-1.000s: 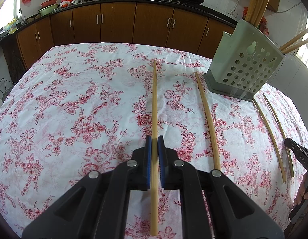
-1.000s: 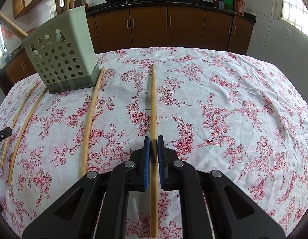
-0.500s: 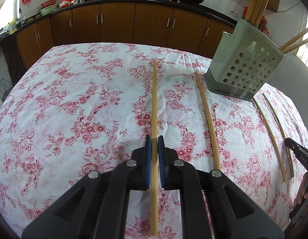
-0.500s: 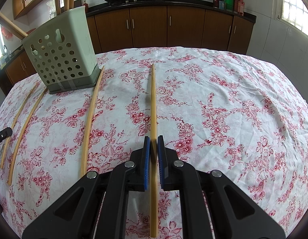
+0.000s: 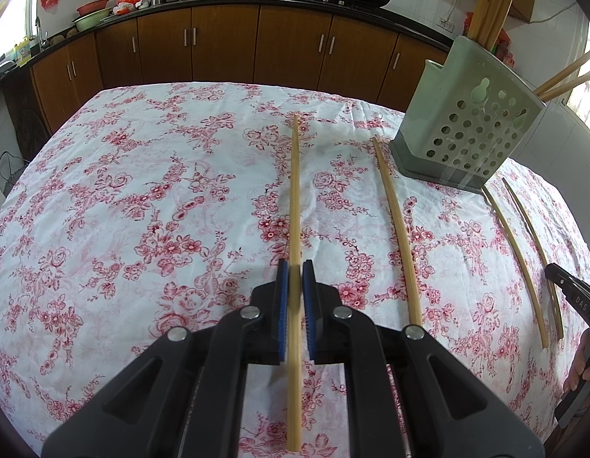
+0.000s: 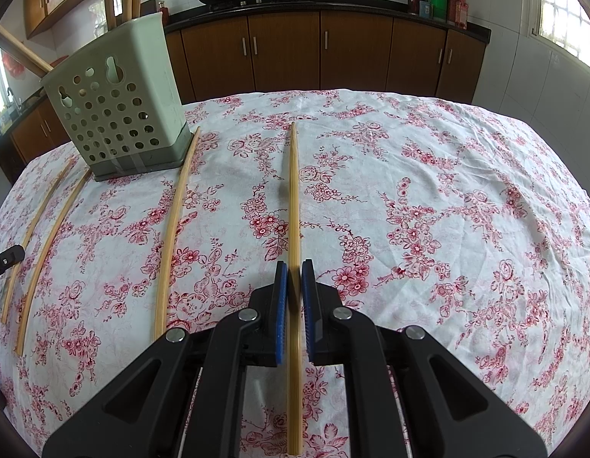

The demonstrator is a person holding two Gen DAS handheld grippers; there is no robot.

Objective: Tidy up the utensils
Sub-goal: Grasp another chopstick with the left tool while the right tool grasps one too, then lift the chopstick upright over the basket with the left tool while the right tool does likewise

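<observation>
Left gripper (image 5: pixel 293 278) pinches one bamboo chopstick (image 5: pixel 294 198) between its blue pads, stick pointing toward the far edge of the table, above the floral tablecloth (image 5: pixel 142 210). Right gripper (image 6: pixel 293 278) likewise clamps a second chopstick (image 6: pixel 293 191) the same way. Green perforated holder (image 6: pixel 119 114) stands upright near the table's far edge, several chopsticks inside. One loose chopstick (image 6: pixel 174 221) lies on the cloth, far tip just beside the holder's base; two more (image 6: pixel 46 236) lie on the holder's other side, near the table edge
</observation>
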